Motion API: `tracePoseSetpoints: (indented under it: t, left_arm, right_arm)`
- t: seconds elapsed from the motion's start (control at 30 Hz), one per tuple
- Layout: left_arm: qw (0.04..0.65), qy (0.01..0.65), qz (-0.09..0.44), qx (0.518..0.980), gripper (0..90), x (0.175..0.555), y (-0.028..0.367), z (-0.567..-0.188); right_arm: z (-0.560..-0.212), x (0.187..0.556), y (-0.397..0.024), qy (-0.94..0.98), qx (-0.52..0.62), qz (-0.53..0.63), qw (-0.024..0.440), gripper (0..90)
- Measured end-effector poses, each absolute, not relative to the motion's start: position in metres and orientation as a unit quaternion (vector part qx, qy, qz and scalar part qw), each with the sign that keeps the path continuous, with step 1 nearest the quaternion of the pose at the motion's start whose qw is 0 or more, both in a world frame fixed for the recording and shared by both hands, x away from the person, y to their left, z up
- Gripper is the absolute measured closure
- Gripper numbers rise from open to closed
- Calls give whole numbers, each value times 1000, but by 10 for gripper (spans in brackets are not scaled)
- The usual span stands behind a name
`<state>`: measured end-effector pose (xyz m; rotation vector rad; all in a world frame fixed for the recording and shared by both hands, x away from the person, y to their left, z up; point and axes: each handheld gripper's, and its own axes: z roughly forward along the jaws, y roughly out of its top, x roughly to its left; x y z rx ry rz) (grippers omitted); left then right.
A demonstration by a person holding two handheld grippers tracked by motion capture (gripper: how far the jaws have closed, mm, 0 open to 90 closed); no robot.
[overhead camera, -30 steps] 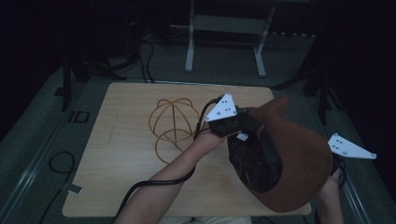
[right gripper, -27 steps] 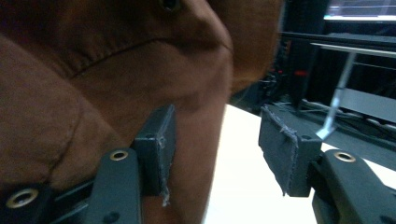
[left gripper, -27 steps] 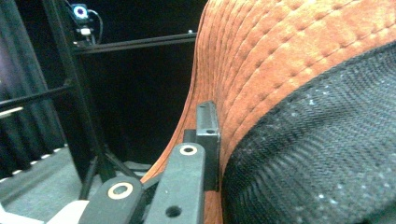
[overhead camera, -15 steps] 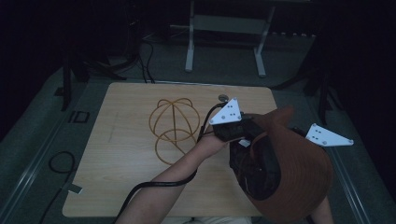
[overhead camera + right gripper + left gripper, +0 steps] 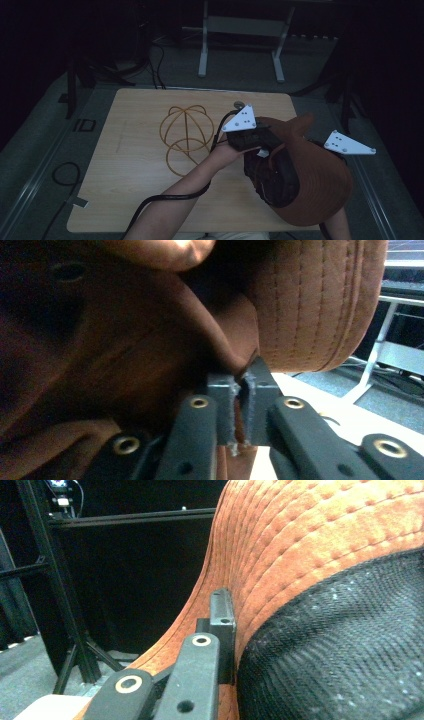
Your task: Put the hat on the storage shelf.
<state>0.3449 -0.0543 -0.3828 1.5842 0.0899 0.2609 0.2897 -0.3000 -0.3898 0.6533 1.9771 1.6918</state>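
A rust-brown wide-brimmed hat (image 5: 320,185) with a black mesh lining (image 5: 272,177) is held up over the table's right side. My left gripper (image 5: 264,148) is shut on the brim's edge; in the left gripper view its jaws (image 5: 222,625) pinch the stitched brim (image 5: 310,555) beside the black mesh (image 5: 350,645). My right gripper (image 5: 334,151), under its white plate, is at the hat's far right side. Its jaws (image 5: 243,390) have just been closing and now pinch a fold of brown hat fabric (image 5: 125,355).
A round wire hat stand (image 5: 186,135) lies on the light wooden table (image 5: 125,165), left of the hat. A small grey disc (image 5: 239,105) sits near the table's back edge. A white metal frame (image 5: 240,30) stands on the floor behind. Cables trail at the left.
My right gripper has moved left, in against the hat, and closed its jaws on the fabric. The hat has shifted slightly. The left gripper has kept its grip and place.
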Motion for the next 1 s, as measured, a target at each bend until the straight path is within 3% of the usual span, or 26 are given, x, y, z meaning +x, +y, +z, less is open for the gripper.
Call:
tracePoseSetpoints:
  t: [0.23,0.37,0.53,0.6,0.87,1.0]
  left_arm:
    - [680,41,128,721,822,344,-52,-380]
    - [669,50,138,729,688,342,-49,-375]
    - [652,66,159,739,585,340,-45,-369]
    - [642,81,179,742,473,339,-43,-368]
    - [603,114,219,759,386,333,-36,-362]
    - [575,144,251,766,283,326,-29,-356]
  right_arm:
    - [-390,288,-302,717,240,617,217,871]
    - [-389,285,-305,709,237,628,216,874]
    - [-386,284,-309,701,245,632,223,874]
    - [-384,284,-313,695,251,634,230,874]
    - [-381,283,-321,685,261,635,245,874]
    - [-379,284,-324,677,270,637,250,874]
